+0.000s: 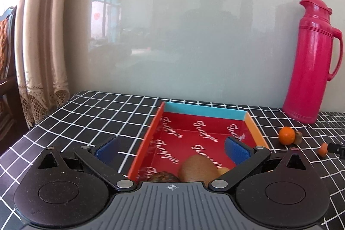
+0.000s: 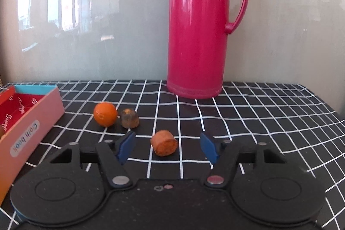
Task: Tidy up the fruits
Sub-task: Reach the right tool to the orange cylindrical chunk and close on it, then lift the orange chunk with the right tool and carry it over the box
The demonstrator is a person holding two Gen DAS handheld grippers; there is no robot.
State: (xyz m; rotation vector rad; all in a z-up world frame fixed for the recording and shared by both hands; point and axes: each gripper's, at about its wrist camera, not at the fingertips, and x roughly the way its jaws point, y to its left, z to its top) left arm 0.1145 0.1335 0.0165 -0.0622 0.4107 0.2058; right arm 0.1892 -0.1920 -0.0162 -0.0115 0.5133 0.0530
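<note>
A red cardboard box (image 1: 202, 109) with a blue far wall lies open on the checked tablecloth. In its near end lie a brown kiwi (image 1: 198, 168), a dark wrinkled fruit (image 1: 165, 177) and a small yellowish piece (image 1: 223, 170). My left gripper (image 1: 171, 144) hangs open over the box, with one finger outside its left wall and nothing held. To the right of the box (image 2: 32, 122) on the cloth are a tangerine (image 2: 105, 114), a brown fruit piece (image 2: 129, 118) and an orange chunk (image 2: 164, 143). My right gripper (image 2: 167, 140) is open with the chunk between its fingers, pads apart from it.
A tall pink thermos (image 2: 196, 25) stands at the back of the table against the pale glossy wall. A beige curtain (image 1: 43, 36) hangs at the left, past the table's left edge. The table's right edge (image 2: 332, 109) falls away beyond the thermos.
</note>
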